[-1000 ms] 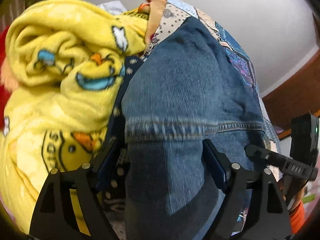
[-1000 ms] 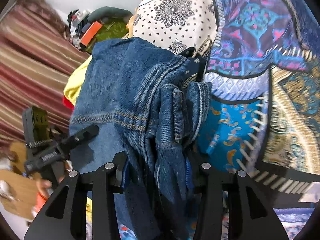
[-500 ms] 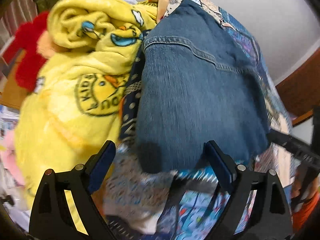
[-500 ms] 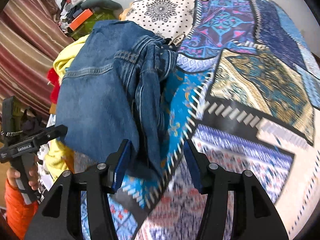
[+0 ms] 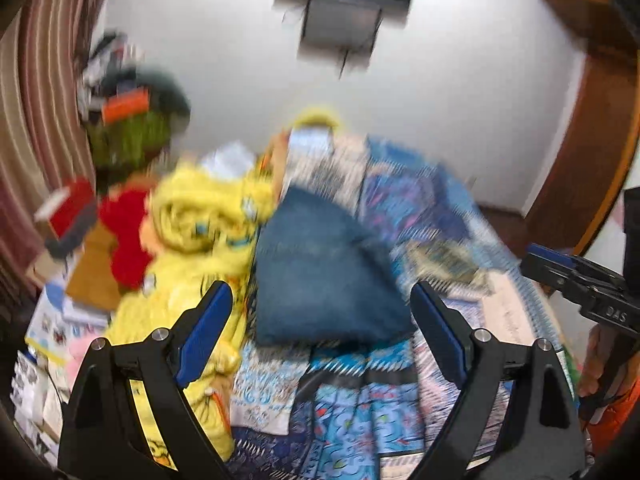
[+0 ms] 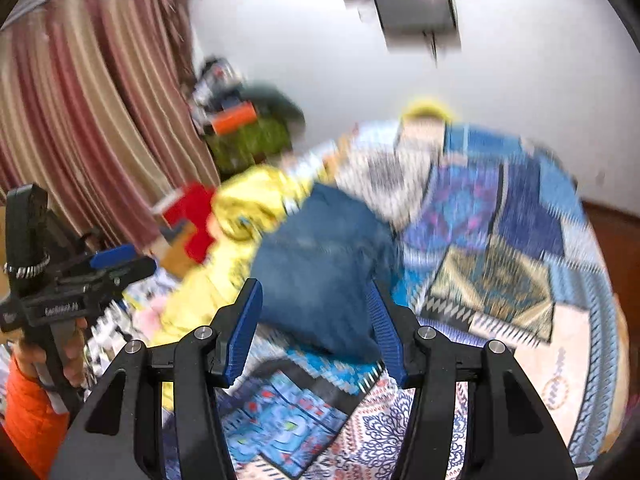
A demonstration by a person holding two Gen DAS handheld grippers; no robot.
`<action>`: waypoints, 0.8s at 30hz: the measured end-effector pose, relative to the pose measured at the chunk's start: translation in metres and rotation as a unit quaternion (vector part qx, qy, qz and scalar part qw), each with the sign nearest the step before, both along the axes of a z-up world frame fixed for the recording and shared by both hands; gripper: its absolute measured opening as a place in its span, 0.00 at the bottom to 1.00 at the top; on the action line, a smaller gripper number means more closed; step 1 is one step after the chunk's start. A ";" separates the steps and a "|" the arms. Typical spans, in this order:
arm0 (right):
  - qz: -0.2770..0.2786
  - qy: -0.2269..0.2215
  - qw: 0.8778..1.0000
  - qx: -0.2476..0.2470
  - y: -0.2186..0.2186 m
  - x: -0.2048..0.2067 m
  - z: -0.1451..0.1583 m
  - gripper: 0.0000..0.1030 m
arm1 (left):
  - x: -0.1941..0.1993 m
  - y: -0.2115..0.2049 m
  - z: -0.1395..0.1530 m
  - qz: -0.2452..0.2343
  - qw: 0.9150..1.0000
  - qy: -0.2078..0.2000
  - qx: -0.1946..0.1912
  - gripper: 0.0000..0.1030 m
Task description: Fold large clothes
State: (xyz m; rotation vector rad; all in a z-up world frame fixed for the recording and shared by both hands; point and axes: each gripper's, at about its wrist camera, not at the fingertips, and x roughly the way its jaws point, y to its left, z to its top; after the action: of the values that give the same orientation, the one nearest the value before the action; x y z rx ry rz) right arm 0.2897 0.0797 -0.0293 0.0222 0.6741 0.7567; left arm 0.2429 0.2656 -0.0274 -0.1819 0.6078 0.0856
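**Folded jeans on the bedspread**

Blue denim jeans, folded into a compact, blurred bundle, lying on patterned bedspread, touching yellow blanket on the left. Left gripper and right gripper both released, spread wide, grasping nothing.

We see yellow fleece blanket on patchwork bedspread, red plush beside it, striped curtain behind.

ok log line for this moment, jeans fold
phase: post-fold | left gripper: open, empty | right gripper: open, empty | jeans: folded on patchwork bedspread, beside yellow blanket
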 end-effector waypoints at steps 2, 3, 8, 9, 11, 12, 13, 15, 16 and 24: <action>0.001 -0.031 0.999 0.028 -0.010 -0.024 0.020 0.49 | -0.028 -0.014 0.020 -0.001 0.999 -0.045 0.008 0.89; -0.001 -0.046 0.998 0.041 -0.014 -0.036 0.029 0.49 | -0.042 -0.021 0.029 -0.001 0.998 -0.066 0.010 0.89; -0.005 -0.118 0.989 0.091 -0.038 -0.098 0.060 0.49 | -0.107 -0.051 0.061 0.012 0.988 -0.154 0.029 0.89; -0.003 -0.131 0.987 0.096 -0.041 -0.111 0.064 0.49 | -0.118 -0.057 0.064 0.016 0.985 -0.169 0.035 0.89; -0.007 -0.157 0.982 0.100 -0.044 -0.131 0.068 0.49 | -0.136 -0.068 0.069 0.020 0.980 -0.191 0.047 0.89; -0.010 -0.172 0.980 0.101 -0.045 -0.141 0.068 0.49 | -0.143 -0.074 0.070 0.022 0.978 -0.200 0.053 0.89; -0.012 -0.181 0.978 0.102 -0.045 -0.146 0.068 0.49 | -0.151 -0.080 0.071 0.028 0.975 -0.211 0.063 0.89; -0.014 -0.195 0.975 0.100 -0.044 -0.159 0.067 0.49 | -0.165 -0.092 0.071 0.035 0.970 -0.227 0.079 0.89; -0.017 -0.203 0.974 0.095 -0.043 -0.164 0.066 0.49 | -0.169 -0.097 0.069 0.036 0.969 -0.231 0.084 0.89; -0.060 -0.216 0.971 0.080 -0.048 -0.164 0.060 0.84 | -0.182 -0.112 0.058 0.043 0.970 -0.227 0.081 0.95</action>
State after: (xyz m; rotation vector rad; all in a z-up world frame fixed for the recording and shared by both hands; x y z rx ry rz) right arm 0.1257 0.0320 0.0305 0.0432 0.1951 0.6687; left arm 0.0613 0.1540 0.0302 -0.0637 0.1338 0.1711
